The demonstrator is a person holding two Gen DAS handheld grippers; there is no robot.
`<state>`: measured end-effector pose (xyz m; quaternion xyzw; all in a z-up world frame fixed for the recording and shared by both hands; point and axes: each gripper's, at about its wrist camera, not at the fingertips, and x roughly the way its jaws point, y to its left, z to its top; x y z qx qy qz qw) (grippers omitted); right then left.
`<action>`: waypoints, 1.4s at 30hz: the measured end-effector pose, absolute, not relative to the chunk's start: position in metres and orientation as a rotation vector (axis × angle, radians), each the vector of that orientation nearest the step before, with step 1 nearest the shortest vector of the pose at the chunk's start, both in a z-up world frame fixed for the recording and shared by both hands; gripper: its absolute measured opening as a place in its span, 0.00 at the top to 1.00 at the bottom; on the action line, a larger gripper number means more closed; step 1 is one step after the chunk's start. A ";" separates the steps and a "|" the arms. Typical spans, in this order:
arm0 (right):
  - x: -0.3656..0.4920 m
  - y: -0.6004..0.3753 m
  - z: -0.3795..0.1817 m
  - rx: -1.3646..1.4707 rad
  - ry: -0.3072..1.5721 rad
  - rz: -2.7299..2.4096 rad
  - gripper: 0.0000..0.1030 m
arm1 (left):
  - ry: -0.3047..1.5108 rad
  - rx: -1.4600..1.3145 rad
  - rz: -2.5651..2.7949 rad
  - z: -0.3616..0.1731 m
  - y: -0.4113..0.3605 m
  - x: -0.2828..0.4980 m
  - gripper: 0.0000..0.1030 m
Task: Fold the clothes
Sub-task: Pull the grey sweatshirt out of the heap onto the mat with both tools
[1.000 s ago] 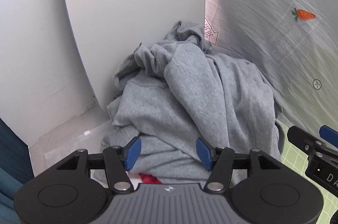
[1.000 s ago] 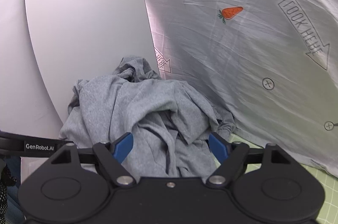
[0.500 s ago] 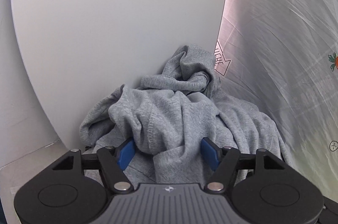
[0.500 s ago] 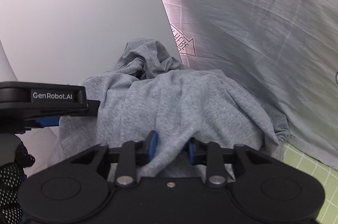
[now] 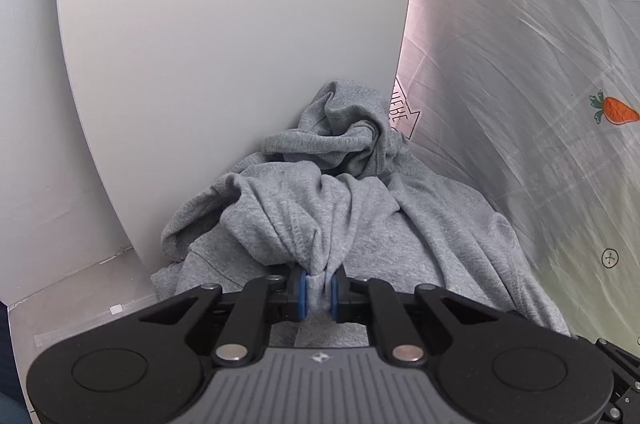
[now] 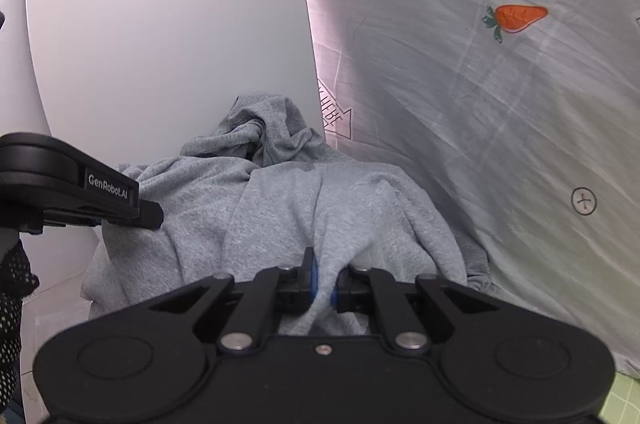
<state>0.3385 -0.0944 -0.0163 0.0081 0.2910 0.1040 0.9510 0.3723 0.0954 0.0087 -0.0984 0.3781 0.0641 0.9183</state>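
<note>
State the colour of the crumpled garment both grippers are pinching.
Heather grey, on the crumpled sweatshirt-like garment; clearest in the left wrist view.

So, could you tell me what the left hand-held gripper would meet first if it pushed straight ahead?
The left hand-held gripper is shut on the grey sweatshirt, so it would push further into that bunched pile first. Beyond it stands the white board; how far off is unclear.

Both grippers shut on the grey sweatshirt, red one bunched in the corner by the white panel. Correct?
Not quite: the left gripper and right gripper are both shut on the sweatshirt, but it is grey, not red, as both wrist views show. It is bunched by the white panel.
</note>
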 end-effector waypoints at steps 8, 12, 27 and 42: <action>0.262 -0.142 0.002 0.062 0.518 0.117 0.94 | 0.737 -0.151 0.016 0.041 0.060 0.300 0.89; 0.218 -0.155 0.001 0.069 0.520 0.080 0.94 | 0.736 -0.131 -0.064 0.050 0.039 0.257 0.89; 0.071 -0.194 -0.038 0.109 0.653 -0.076 0.94 | 0.920 -0.013 -0.255 -0.008 -0.049 0.111 0.89; -0.036 -0.260 -0.044 0.127 0.677 -0.074 0.94 | 0.950 0.018 -0.313 -0.017 -0.138 0.003 0.89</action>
